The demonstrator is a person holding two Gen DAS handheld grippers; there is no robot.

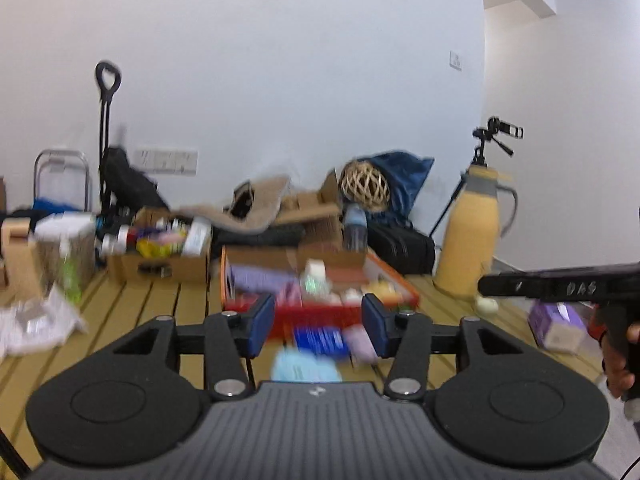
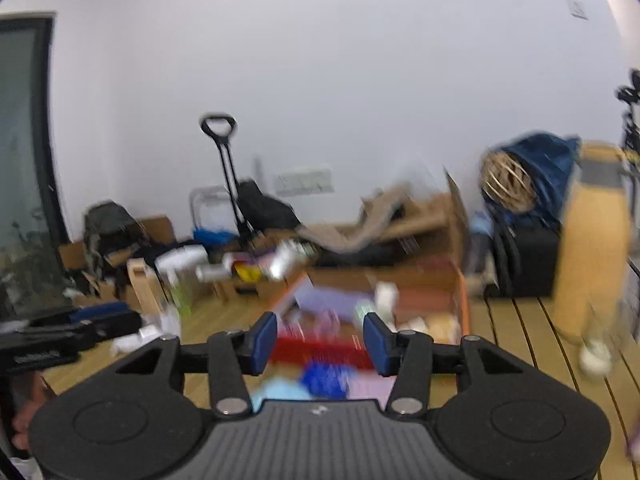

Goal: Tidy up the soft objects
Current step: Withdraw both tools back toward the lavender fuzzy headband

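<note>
Blue pads on my left gripper [image 1: 318, 326] stood apart around nothing, held above the pale blue soft packet [image 1: 305, 367] just in front of the orange tray [image 1: 394, 276]. It looked light and squashy, probably; blur hid detail, so I would pinch its middle. From the right wrist, my right gripper [image 2: 320, 344] also gaped, aimed slightly downward over that packet [image 2: 282, 394] before the tray [image 2: 463, 304].

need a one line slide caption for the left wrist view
Open left gripper, nothing between its blue pads, above a slatted wooden table facing an orange-rimmed cardboard tray of blurred items.
</note>
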